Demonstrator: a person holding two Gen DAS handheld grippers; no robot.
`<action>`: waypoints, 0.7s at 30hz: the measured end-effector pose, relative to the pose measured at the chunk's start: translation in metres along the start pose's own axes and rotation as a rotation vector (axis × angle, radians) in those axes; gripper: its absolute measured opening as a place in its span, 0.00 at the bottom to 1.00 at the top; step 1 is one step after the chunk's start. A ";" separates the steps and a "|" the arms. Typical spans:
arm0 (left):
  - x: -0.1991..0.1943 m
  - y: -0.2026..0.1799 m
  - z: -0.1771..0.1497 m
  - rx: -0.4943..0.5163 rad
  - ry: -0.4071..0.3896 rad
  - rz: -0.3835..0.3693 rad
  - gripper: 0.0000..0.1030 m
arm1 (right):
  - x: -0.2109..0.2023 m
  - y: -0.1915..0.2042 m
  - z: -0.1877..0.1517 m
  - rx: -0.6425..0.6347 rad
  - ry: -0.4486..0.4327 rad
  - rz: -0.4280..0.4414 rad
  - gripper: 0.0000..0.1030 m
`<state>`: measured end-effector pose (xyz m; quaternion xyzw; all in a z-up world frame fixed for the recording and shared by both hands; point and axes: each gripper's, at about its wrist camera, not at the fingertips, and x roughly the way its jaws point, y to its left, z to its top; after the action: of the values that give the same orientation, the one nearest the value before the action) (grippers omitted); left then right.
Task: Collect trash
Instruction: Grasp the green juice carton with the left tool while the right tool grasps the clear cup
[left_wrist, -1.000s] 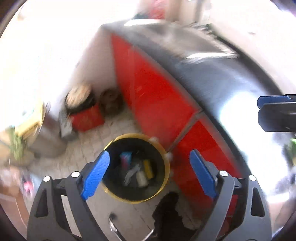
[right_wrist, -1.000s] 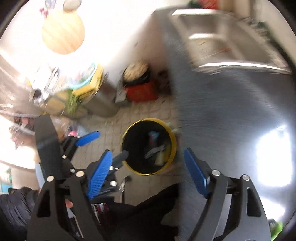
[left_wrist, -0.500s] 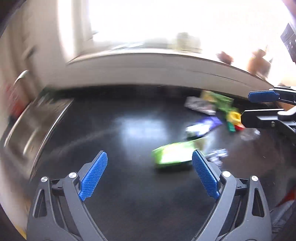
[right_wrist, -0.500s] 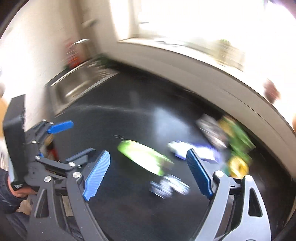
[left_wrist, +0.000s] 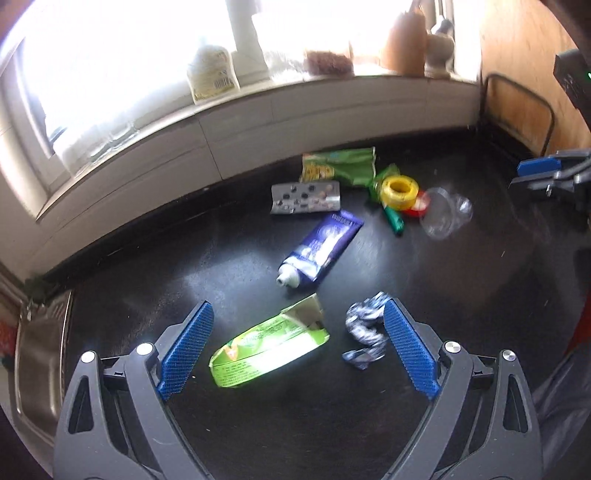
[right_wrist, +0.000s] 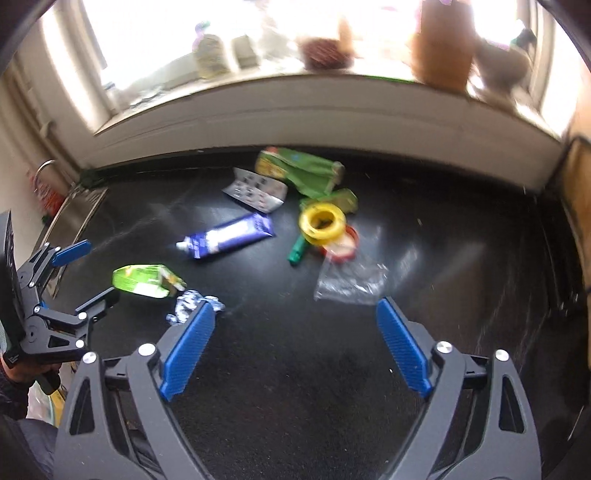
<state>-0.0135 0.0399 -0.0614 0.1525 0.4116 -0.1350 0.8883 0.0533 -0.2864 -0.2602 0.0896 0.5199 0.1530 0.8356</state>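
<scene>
Both grippers released and empty above a black countertop: left gripper straddling a green wrapper, crumpled foil at its right finger, right gripper near a clear plastic bag, further trash far behind.

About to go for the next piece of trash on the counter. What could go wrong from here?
The left gripper straddles both the green wrapper and the crumpled foil, so closing might catch either or neither. The flat wrapper may slide on the black counter. The clear plastic cup could crush or skid away.
</scene>
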 end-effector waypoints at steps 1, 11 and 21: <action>0.005 0.004 -0.002 0.014 0.009 -0.003 0.88 | 0.005 -0.003 0.001 0.012 0.007 -0.009 0.87; 0.074 0.036 -0.034 0.157 0.144 -0.075 0.88 | 0.087 -0.047 0.009 0.146 0.145 -0.073 0.89; 0.127 0.033 -0.033 0.197 0.186 -0.115 0.88 | 0.143 -0.064 0.029 0.194 0.240 -0.083 0.89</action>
<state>0.0556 0.0686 -0.1748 0.2271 0.4848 -0.2107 0.8179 0.1485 -0.2965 -0.3874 0.1294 0.6318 0.0773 0.7604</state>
